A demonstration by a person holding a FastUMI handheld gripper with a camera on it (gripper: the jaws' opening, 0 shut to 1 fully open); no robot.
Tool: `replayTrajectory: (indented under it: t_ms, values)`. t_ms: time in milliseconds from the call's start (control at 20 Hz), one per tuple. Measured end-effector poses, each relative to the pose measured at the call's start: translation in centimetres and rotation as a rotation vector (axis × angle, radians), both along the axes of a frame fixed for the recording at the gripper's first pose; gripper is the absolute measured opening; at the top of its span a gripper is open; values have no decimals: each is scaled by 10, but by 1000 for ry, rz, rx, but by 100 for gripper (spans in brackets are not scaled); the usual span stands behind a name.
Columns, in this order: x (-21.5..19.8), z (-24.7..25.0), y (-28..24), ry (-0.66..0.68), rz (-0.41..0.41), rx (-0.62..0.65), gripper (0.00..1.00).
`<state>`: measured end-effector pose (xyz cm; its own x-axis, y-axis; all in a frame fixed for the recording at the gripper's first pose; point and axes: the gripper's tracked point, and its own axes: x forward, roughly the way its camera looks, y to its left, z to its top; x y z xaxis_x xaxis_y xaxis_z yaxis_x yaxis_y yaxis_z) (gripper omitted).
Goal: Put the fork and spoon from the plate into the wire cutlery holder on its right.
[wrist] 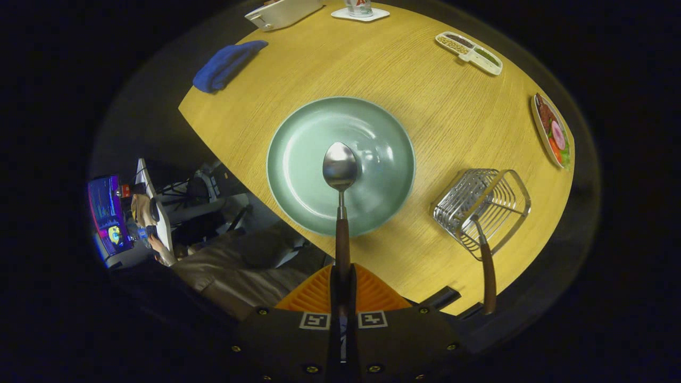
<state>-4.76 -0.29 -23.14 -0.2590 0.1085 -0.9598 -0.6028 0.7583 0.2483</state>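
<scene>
My gripper [341, 276] is shut on the brown handle of a spoon [340, 175], which points straight ahead from between the fingers. The spoon's steel bowl hangs above a pale green plate [298, 159] on the round wooden table. To the right of the plate stands the wire cutlery holder [481, 205]. A fork [487, 266] with a matching brown handle stands in it, handle sticking out toward me, tines hidden among the wires.
A blue cloth [226, 64] lies at the table's far left edge. Beyond the plate are a white box [282, 13] and a coaster with a glass [360, 11]. A divided white dish [468, 52] and a food plate [552, 130] sit right.
</scene>
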Motion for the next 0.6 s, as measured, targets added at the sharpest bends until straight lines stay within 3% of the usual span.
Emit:
replayTrajectory:
  t_ms: [300, 600]
  values:
    - [25, 53, -58, -15, -24, -42, 4]
    - [36, 66, -114, 13, -84, -115, 5]
